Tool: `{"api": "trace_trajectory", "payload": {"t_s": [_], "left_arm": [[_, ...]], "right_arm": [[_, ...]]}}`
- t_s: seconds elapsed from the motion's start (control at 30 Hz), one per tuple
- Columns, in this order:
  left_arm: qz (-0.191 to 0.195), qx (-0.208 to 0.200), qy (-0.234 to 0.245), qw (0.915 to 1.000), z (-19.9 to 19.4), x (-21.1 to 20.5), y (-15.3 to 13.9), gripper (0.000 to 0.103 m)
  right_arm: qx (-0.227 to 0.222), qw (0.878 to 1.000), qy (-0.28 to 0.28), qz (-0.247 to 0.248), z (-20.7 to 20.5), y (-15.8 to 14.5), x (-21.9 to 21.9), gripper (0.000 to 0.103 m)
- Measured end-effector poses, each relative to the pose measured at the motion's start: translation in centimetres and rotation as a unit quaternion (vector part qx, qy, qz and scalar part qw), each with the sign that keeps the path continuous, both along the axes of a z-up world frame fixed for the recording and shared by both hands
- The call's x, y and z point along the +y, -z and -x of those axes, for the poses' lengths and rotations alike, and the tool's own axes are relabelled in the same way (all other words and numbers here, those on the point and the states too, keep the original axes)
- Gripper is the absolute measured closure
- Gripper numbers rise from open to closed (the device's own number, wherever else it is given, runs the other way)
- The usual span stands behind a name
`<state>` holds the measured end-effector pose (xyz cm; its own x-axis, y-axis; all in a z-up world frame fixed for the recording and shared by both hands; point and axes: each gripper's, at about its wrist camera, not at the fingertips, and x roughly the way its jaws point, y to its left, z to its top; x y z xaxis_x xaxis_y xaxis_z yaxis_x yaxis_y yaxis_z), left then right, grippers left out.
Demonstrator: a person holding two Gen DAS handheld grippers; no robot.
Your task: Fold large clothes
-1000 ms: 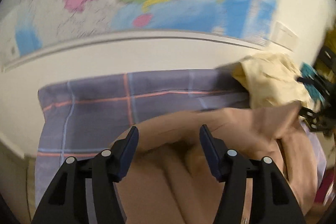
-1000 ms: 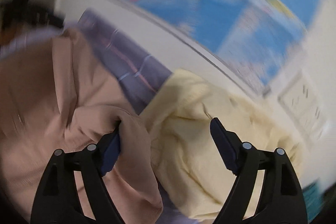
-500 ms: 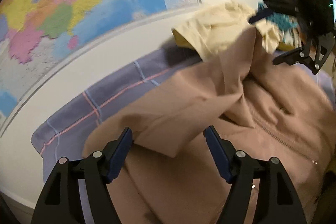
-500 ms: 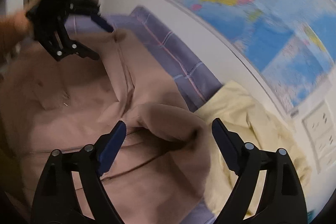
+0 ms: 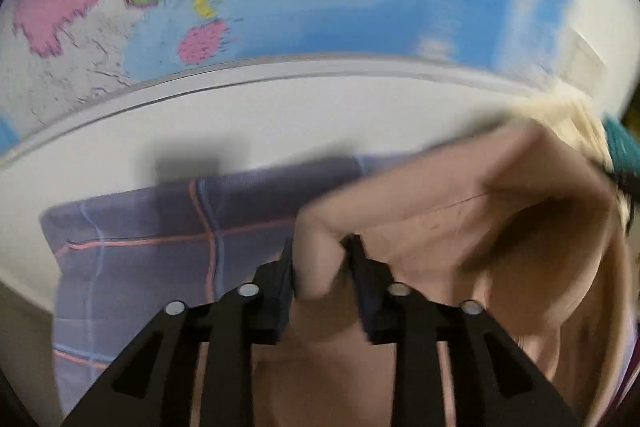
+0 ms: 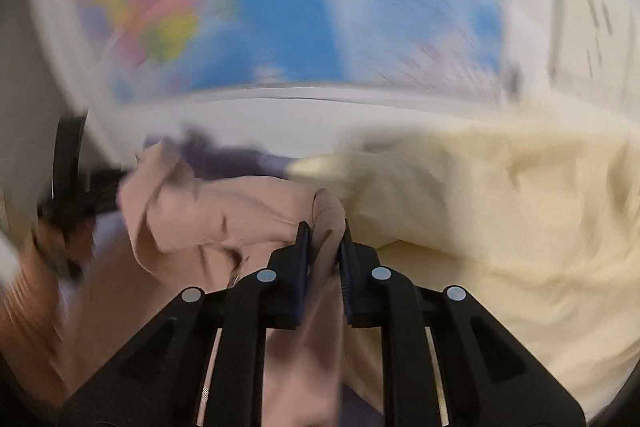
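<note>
Soft, limp tan garment (image 5: 460,195) bunched in both just-closed tools, left tool (image 5: 322,277), right tool (image 6: 323,251), at six o'clock.

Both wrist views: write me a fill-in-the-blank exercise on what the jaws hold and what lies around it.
1. The left gripper and right gripper each pinch a fold of the ____-coloured garment.
2. Beside that garment lies a pale ____ garment.
3. Both garments rest on a purple ____-patterned sheet.
4. On the wall behind hangs a colourful ____.

Missing words: tan; yellow; check; map
</note>
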<state>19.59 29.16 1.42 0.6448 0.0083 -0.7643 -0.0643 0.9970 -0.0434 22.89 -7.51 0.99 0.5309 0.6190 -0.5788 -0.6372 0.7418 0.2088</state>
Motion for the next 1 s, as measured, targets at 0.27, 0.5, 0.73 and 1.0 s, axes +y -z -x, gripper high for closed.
{"api": "trace_trajectory", "payload": {"t_s": [0.27,0.5,0.73,1.0], "left_arm": [[-0.093,0.028,-0.008,0.9953,-0.6,-1.9,2.5,0.044],[-0.13,-0.047,0.07,0.9879,4.2,-6.5,0.3,0.035],[-0.173,-0.05,0.112,0.9772,-0.1,-12.8,2.6,0.071],[-0.082,-0.058,0.194,0.9759,-0.2,-19.1,0.8,0.053]], "right_arm": [[0.039,0.998,0.058,-0.004,-1.8,3.4,0.2,0.054],[-0.117,0.989,0.024,0.089,4.5,0.7,2.3,0.033],[-0.085,0.993,0.007,0.08,4.3,2.0,3.5,0.033],[-0.058,0.996,0.018,0.065,5.1,3.6,1.4,0.033]]}}
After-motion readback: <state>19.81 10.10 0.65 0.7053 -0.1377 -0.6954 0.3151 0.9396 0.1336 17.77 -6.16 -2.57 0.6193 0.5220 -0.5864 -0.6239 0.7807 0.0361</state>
